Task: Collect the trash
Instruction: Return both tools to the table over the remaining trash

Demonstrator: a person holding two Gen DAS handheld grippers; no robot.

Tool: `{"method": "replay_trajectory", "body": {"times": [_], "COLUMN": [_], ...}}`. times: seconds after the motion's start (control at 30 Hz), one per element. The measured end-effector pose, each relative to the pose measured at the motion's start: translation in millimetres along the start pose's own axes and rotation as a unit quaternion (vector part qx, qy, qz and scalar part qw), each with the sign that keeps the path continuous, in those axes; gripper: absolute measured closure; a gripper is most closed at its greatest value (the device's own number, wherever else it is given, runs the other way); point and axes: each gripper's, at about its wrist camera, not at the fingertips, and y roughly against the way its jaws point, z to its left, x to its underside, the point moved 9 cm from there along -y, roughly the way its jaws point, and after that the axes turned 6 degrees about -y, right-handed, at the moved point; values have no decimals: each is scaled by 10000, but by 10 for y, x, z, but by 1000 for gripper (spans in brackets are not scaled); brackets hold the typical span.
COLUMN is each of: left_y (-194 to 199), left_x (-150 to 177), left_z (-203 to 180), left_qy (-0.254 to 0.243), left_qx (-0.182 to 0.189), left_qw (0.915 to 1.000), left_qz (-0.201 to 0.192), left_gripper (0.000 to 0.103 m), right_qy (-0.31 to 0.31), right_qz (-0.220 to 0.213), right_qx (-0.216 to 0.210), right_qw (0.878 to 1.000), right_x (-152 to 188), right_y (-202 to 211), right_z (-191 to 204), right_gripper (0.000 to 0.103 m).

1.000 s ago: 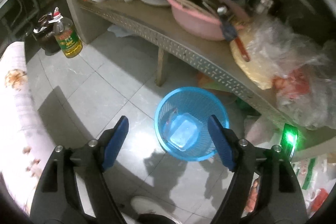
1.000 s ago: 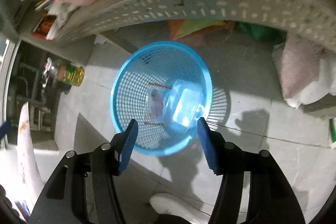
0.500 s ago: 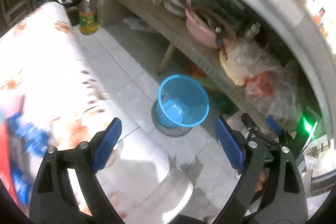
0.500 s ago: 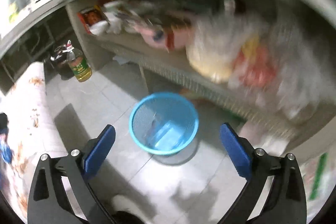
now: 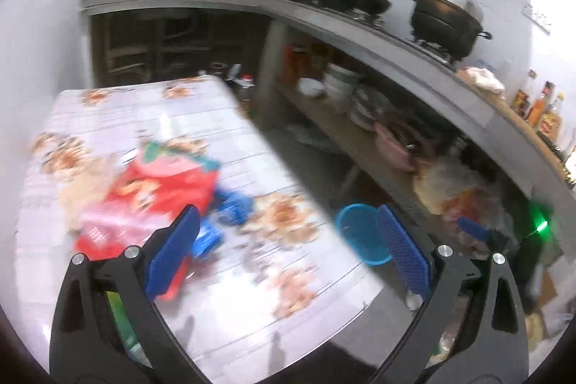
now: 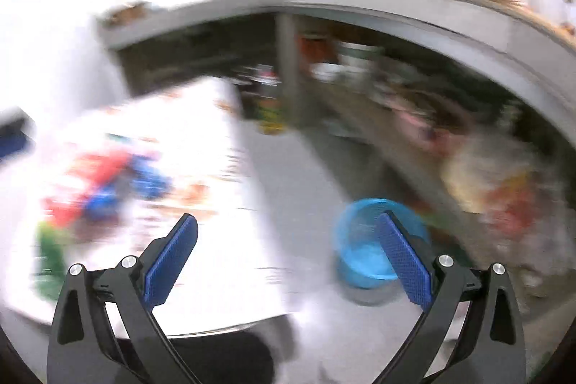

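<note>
1. Both cameras have swung up and away from the blue basket (image 5: 361, 234): a second ago each one looked straight down into it, and now it sits low on the floor at the right, while the flowered surface (image 5: 108, 117) fills the left of the view.
2. The left gripper (image 5: 288, 254) has its jaws spread wide and still opening, with nothing between the blue pads; it hangs over the near edge of the surface.
3. The right gripper (image 6: 288, 258) is wide apart too, and empty. Its view is heavily blurred, so fine detail there is lost.
4. The basket stands on the floor tiles just beside the low shelf, near the surface's edge, a short carry from the litter.
5. What is left to collect lies on the surface: a red wrapper (image 5: 162, 189) in a loose heap, with blue packets (image 5: 234, 207) touching its right side. In the right wrist view the same heap (image 6: 104, 182) is a smear of red and blue.
6. My read: the empty, open jaws suit a return trip for the next piece, likely the red wrapper nearest the left gripper.
</note>
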Motion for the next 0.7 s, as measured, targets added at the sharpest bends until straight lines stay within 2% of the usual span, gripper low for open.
{"method": "replay_trajectory", "body": {"times": [0.1, 0.2, 0.27, 0.37, 0.53, 0.6, 0.7], "left_y": [123, 240, 289, 313, 340, 253, 73], "left_x": [184, 344, 450, 510, 481, 471, 427], "left_z": [190, 394, 557, 790, 1215, 1445, 1669], "left_qy": [96, 217, 318, 628, 1037, 1257, 1065], "left_qx": [-231, -408, -592, -632, -689, -680, -928], "left_qw": [9996, 9979, 9961, 9945, 9910, 9893, 9900], "left_qz": [-146, -446, -564, -542, -486, -285, 18], "left_gripper": [8, 8, 8, 8, 8, 9, 9], "right_qy": [243, 148, 67, -80, -610, -709, -616], "right_qz": [93, 28, 244, 570, 833, 920, 920], "right_qx": [-658, -1526, -1783, -2315, -2839, -2857, -2732], "right_qw": [9975, 9882, 9837, 9711, 9533, 9513, 9556], "right_x": [-43, -69, -83, -137, -240, -228, -172], "right_y": [-167, -352, -566, -710, -815, -911, -1012], "right_z": [379, 832, 1030, 1309, 1441, 1455, 1453], "right_gripper": [6, 6, 6, 6, 7, 7, 11]}}
